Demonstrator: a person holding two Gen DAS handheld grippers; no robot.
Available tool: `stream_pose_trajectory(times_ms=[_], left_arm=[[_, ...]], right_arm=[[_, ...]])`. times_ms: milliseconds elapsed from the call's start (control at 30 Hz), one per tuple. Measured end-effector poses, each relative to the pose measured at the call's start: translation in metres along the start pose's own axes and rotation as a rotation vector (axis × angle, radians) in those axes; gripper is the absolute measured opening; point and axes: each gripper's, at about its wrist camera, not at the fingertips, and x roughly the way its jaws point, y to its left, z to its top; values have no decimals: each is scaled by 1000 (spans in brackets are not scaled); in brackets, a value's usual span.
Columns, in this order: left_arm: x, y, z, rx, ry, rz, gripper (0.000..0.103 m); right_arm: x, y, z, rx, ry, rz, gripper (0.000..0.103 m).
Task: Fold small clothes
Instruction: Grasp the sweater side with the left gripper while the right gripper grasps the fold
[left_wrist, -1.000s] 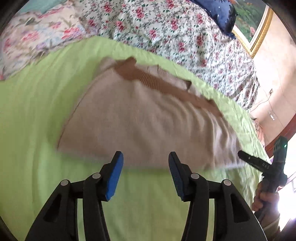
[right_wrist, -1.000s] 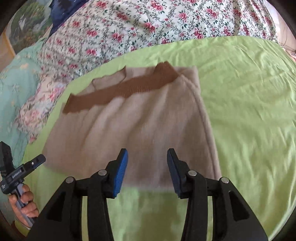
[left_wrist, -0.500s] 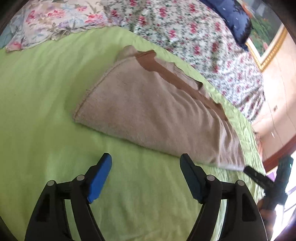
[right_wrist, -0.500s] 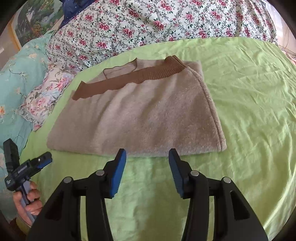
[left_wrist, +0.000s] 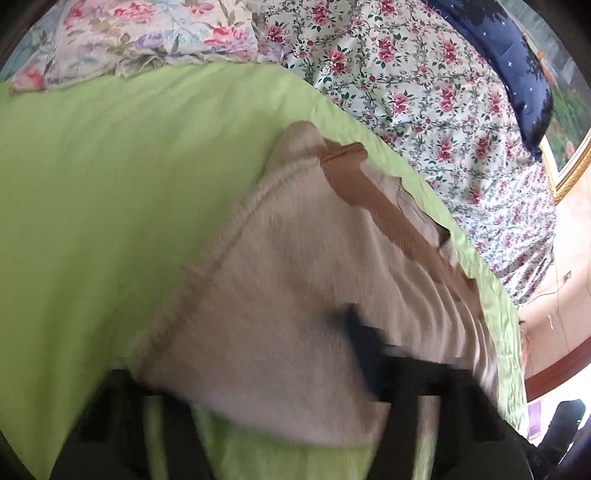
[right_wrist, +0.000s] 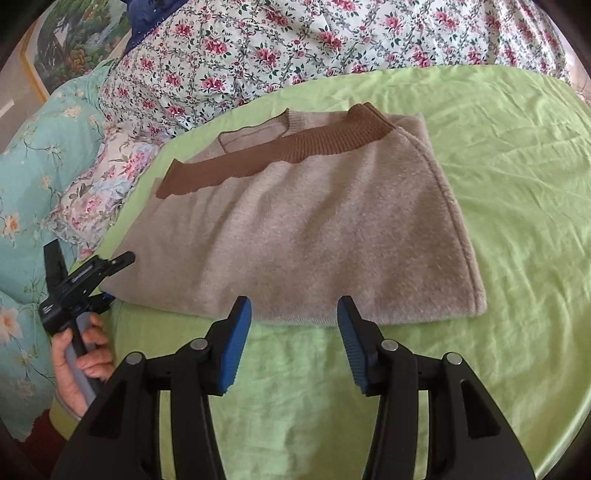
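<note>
A beige knit sweater (right_wrist: 314, 236) with a brown ribbed band (right_wrist: 280, 158) lies folded on the green sheet (right_wrist: 509, 166). My right gripper (right_wrist: 293, 332) is open and empty, just short of the sweater's near edge. My left gripper (right_wrist: 107, 275) shows at the sweater's left corner in the right wrist view. In the left wrist view, which is blurred, the sweater (left_wrist: 295, 288) fills the middle and its near edge lies over the left gripper (left_wrist: 258, 369). One dark finger (left_wrist: 364, 350) shows on the cloth. I cannot tell whether its jaws are closed.
A floral quilt (right_wrist: 295, 44) and pillows (right_wrist: 40, 166) lie behind and left of the sweater. A dark blue pillow (left_wrist: 517, 62) and a framed picture (left_wrist: 569, 140) are at the far end. The bed's edge is at the right in the left wrist view.
My left gripper has moved forward onto the sweater's left corner, and the cloth now covers its fingers. My right gripper has stayed open near the front edge.
</note>
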Motion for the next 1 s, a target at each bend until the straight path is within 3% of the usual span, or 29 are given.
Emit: stream_pose_trajectory(times_ms=[33,167,300,500,567,700,867,900,967,1000], left_arm=[[3,-4,5,10,8,-19,10],[-14,-41,14,134,-56,-27,7],[-33,-103,7,287,-103,-102,7],[-16,-176,-36,487,-52,-164,7],[0,-191,-56,546,-11,-152,7],[18,-205,-79,597,39,-154,7],[21,-208,-84,595,46,-160,7],[22,-208,-83,590,48,-164,7],[20,-205,-82,584,46,-168,7],[18,-206,-82,587,46,-162,7]], right_arm=[[2,-1,4,11,4,19,50],[3,-8,22,42,-9,84,50],[1,-20,49,87,-29,143,50],[18,-25,92,110,31,288,51],[32,-23,105,120,66,332,59],[66,-14,123,126,146,423,76],[118,3,139,133,227,428,77],[127,5,143,142,230,437,74],[142,8,149,158,228,413,60],[148,11,154,154,217,411,39]])
